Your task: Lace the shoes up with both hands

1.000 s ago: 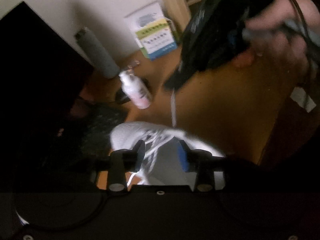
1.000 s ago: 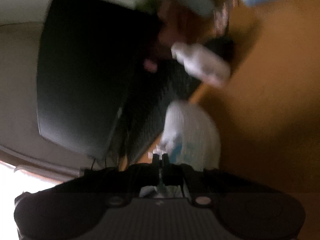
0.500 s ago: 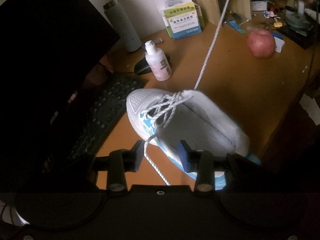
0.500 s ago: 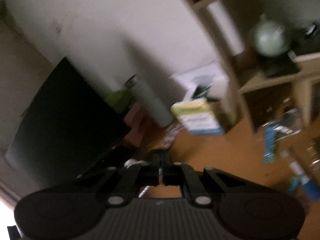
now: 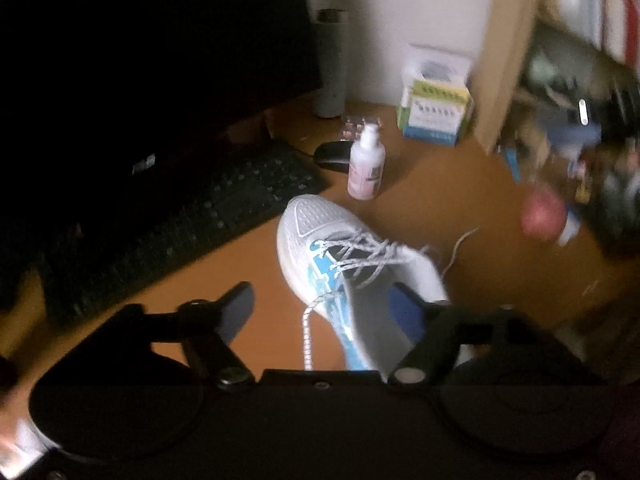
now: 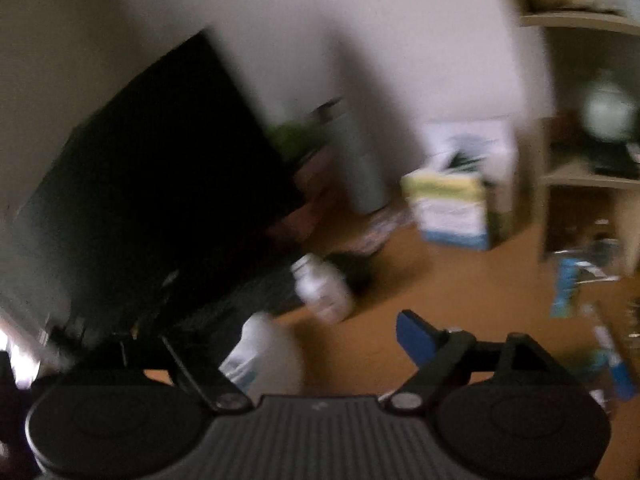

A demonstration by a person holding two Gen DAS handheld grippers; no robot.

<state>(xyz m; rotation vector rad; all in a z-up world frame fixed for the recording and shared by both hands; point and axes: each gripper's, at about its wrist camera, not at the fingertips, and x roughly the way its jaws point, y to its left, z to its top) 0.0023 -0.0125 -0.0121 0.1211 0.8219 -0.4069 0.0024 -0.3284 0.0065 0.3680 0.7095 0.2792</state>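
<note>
Black filled the left of the view: a monitor (image 5: 152, 40) and a keyboard (image 5: 180, 216) on the orange-brown desk (image 5: 460, 200). Further right stood a grey flask (image 5: 330, 64), a mouse (image 5: 332, 156) and a pink pump bottle (image 5: 366, 164), its label too blurred to read, then a green-and-blue box (image 5: 436, 112) with unreadable print. The white and blue shoe (image 5: 344, 256) lay mid-desk, one lace end (image 5: 307, 336) trailing between the spread jaws of the left gripper (image 5: 324, 308), which held nothing. The right gripper (image 6: 280, 336) also gaped empty above the blurred shoe.
</note>
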